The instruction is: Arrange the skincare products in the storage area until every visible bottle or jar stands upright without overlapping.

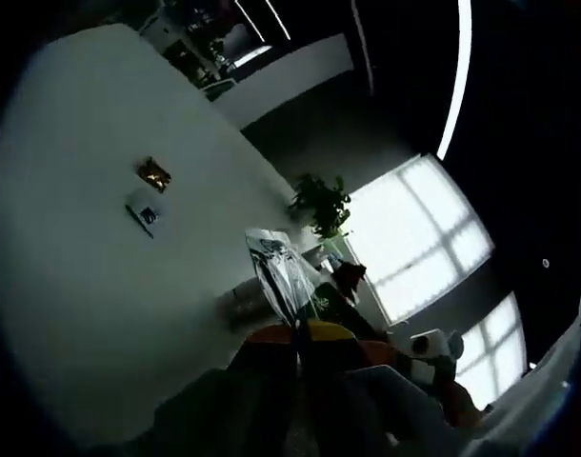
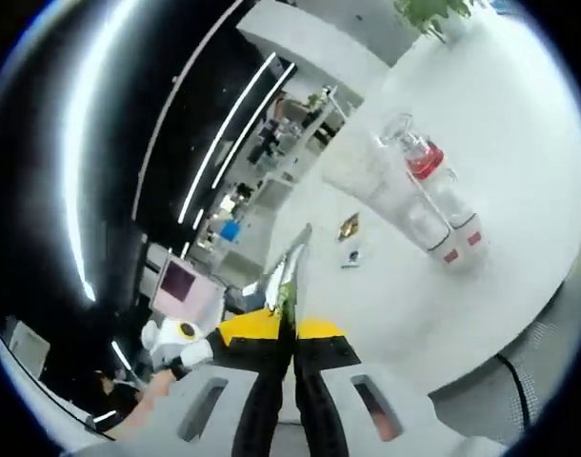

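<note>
White worktop (image 2: 519, 190) carries clear bottles (image 2: 433, 205) lying overlapped, awaiting righting. Left hand-held gripper (image 1: 295, 328) clamps a thin sachet (image 1: 276, 271); right hand-held gripper (image 2: 289, 309) pinches another sachet (image 2: 283, 267), both lifted clear.

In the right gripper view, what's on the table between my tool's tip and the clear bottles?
A small gold item and a small white card or packet lie on the white table, between the right tool and the clear bottles.
</note>
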`<state>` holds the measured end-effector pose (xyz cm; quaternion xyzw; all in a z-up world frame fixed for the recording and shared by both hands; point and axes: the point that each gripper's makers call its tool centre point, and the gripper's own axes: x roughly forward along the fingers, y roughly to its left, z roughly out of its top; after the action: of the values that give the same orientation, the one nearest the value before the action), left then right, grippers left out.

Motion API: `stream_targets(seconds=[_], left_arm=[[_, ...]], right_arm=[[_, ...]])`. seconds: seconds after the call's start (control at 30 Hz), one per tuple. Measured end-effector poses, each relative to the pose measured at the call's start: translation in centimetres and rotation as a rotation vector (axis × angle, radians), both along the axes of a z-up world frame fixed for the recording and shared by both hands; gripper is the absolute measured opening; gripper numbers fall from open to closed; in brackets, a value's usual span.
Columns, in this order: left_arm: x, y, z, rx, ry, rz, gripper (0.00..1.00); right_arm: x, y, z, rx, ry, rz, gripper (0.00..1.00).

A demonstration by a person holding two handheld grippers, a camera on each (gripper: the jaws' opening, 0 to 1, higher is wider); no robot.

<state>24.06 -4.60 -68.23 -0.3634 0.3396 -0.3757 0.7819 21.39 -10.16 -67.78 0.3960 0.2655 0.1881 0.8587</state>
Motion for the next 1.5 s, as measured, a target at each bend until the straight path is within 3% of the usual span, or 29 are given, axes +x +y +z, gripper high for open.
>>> stream_targets(seconds=[0.1,0.2,0.3,0.4,0.67,0.73,0.83,0.93,1.03,1.07,1.17,1.33,1.4,1.43,1.5], left_arm=[[0.5,-0.3,-0.8,-0.006,0.009,-0.024,0.00],[0.6,-1.3,-2.3,0.030,0.022,-0.078,0.00],[1.0,-1.6,-3.7,0.067,0.043,-0.110,0.00],[1.4,-2.3,-5.2,0.082,0.067,-0.140,0.00],[2.7,-2.9,-8.0,0.106,0.102,-0.157,0.00],[3.1,-2.9,-8.7,0.107,0.115,-0.151,0.00],[3.5,-3.0,-10.0,0.122,0.139,-0.137,0.00],[3.4,-3.2,-11.8,0.158,0.161,-0.152,0.00],[3.8,-3.4,-12.3,0.095,0.225,-0.098,0.00],[4.0,-3.0,-12.7,0.098,0.216,-0.098,0.00],[4.0,-2.7,-13.8,0.160,0.217,-0.094,0.00],[4.2,-2.7,-14.3,0.162,0.257,-0.066,0.01],[4.2,-2.8,-14.3,0.163,0.257,-0.061,0.01],[4.2,-2.8,-14.3,0.163,0.261,-0.057,0.01],[4.2,-2.8,-14.3,0.161,0.263,-0.052,0.01]], right_arm=[[0.0,-0.4,-0.7,-0.092,-0.011,0.046,0.05],[0.1,-0.6,-1.7,-0.153,0.006,0.094,0.07],[-0.4,-1.4,-3.7,-0.236,0.073,0.150,0.10],[-0.7,-1.7,-4.8,-0.273,0.112,0.205,0.12],[-1.3,-3.4,-7.8,-0.462,0.177,0.298,0.16],[-1.7,-4.0,-8.8,-0.555,0.186,0.368,0.17],[-2.4,-4.6,-9.7,-0.634,0.191,0.441,0.18],[-2.8,-4.7,-10.0,-0.638,0.199,0.444,0.19],[-3.2,-5.2,-10.9,-0.672,0.223,0.481,0.22],[-3.2,-5.2,-10.8,-0.669,0.223,0.480,0.23],[-3.0,-5.1,-10.6,-0.674,0.207,0.487,0.22],[-2.5,-4.8,-10.4,-0.689,0.162,0.503,0.23],[-1.8,-4.0,-10.2,-0.703,0.103,0.532,0.24],[-1.1,-3.5,-10.1,-0.735,0.041,0.554,0.24],[-0.3,-2.8,-10.5,-0.789,-0.021,0.601,0.23]])
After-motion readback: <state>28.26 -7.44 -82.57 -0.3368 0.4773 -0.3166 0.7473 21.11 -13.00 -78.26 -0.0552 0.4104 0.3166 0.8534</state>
